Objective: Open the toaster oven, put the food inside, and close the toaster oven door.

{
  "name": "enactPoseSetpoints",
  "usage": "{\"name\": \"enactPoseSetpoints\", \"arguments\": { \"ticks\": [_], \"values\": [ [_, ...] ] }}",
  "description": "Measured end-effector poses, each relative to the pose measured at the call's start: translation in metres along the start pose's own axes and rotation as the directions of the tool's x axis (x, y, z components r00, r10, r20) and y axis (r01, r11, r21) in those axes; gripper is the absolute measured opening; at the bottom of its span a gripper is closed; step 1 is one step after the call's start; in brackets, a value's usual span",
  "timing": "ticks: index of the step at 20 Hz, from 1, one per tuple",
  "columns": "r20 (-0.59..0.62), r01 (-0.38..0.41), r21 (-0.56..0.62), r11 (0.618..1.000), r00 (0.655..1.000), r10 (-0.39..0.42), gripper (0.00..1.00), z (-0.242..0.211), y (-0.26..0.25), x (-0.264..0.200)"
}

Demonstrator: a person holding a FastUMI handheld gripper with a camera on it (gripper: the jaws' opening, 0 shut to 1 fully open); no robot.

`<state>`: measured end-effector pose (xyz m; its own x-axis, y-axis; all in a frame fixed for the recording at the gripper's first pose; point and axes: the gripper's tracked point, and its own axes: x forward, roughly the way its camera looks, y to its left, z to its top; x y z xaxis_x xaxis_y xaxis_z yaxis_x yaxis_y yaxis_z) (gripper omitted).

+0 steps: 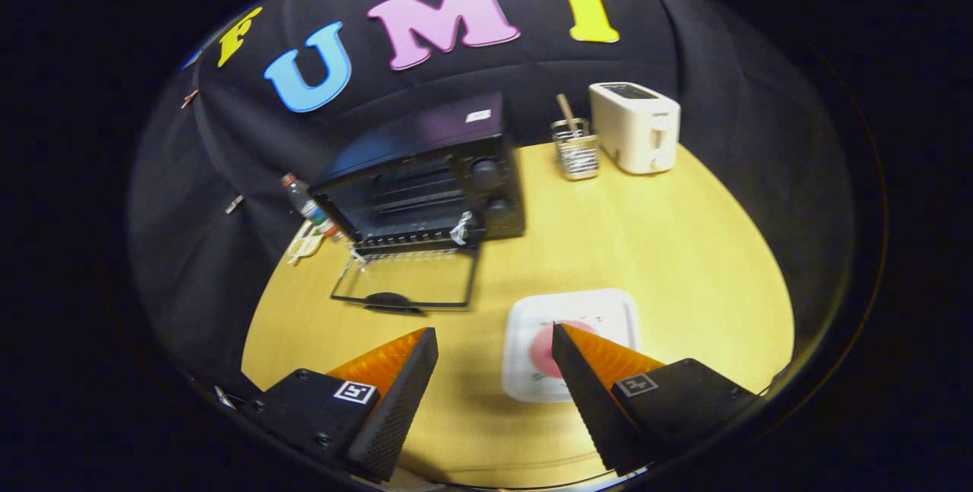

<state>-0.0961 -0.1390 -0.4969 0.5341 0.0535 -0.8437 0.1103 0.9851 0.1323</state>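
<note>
A black toaster oven (426, 180) stands at the back left of the wooden table, its glass door (407, 287) folded down flat toward me and the rack inside showing. A white square plate (566, 347) lies just ahead of my right finger, and a pink round piece of food (546, 351) rests on it, partly hidden by that finger. My gripper (494, 331) hangs above the table, open, with nothing between its fingers. The plate sits to the right of the gap between them.
A white pop-up toaster (635, 127) and a wire utensil holder (575, 148) stand at the back right. A small bottle (304, 203) and a pale object (304, 245) lie left of the oven. Bare yellow tabletop (669, 249) spreads to the right.
</note>
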Motion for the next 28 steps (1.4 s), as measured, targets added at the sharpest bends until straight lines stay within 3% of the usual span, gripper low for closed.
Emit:
{"name": "enactPoseSetpoints", "arguments": {
  "ticks": [4,9,12,16,18,20,22,28],
  "values": [
    [-0.073,0.087,-0.023,0.996,0.993,-0.088,0.97,-0.009,-0.071,0.004],
    [-0.169,0.074,-0.058,0.996,0.982,-0.083,0.89,-0.025,-0.104,0.031],
    [-0.233,0.084,-0.061,0.995,0.968,-0.096,0.75,-0.035,-0.116,0.057],
    [-0.310,0.070,-0.073,0.995,0.946,-0.089,0.75,-0.054,-0.118,0.081],
    [-0.334,0.072,-0.079,0.994,0.938,-0.094,0.62,-0.058,-0.120,0.089],
    [-0.352,0.079,-0.066,0.995,0.931,-0.097,0.62,-0.062,-0.123,0.092],
    [-0.374,0.087,-0.068,0.994,0.921,-0.106,0.50,-0.064,-0.127,0.099],
    [-0.415,0.084,-0.070,0.994,0.904,-0.106,0.49,-0.072,-0.128,0.100]
  ]
}}
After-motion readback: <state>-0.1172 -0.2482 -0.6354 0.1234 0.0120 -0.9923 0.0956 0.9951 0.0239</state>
